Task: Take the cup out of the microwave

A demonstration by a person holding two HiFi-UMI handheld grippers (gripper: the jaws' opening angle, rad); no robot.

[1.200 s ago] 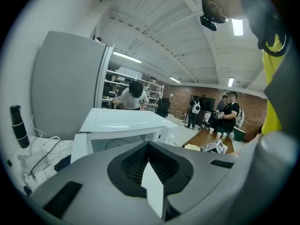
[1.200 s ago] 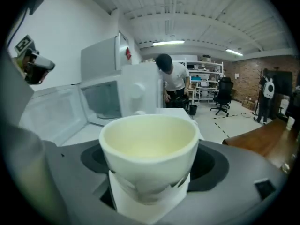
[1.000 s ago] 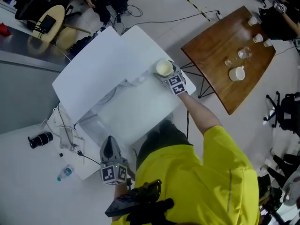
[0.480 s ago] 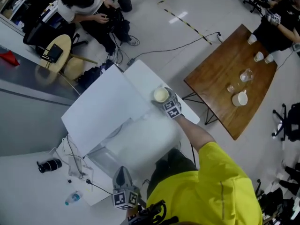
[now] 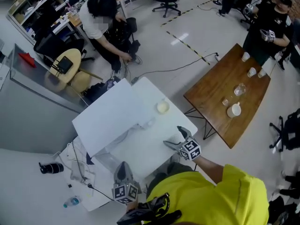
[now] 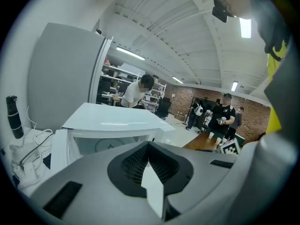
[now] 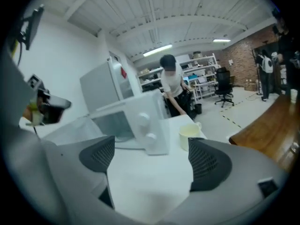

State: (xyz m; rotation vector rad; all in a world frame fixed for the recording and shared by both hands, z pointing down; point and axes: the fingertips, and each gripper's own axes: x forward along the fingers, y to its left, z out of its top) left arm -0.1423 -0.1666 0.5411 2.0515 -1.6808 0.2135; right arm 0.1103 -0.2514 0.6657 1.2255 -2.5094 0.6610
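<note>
The pale yellow cup (image 5: 162,107) stands upright on the white table (image 5: 150,146), just right of the white microwave (image 5: 110,118). In the right gripper view the cup (image 7: 189,136) sits beside the microwave's knob panel (image 7: 149,128), well ahead of the jaws. My right gripper (image 5: 175,137) hovers near the table's front edge, apart from the cup; its jaws are opening with nothing between them. My left gripper (image 5: 123,171) is low at the front left, shut and empty, facing the microwave's front (image 6: 110,142).
A brown wooden table (image 5: 213,97) with several cups stands to the right. Cables, a bottle (image 5: 72,202) and a black object (image 5: 49,167) lie on the floor at left. People stand and crouch farther back. A grey partition (image 5: 33,107) runs along the left.
My right gripper has let go of the cup and drawn back toward me and upward. The cup stays on the table beside the microwave. The left gripper shifted only slightly.
</note>
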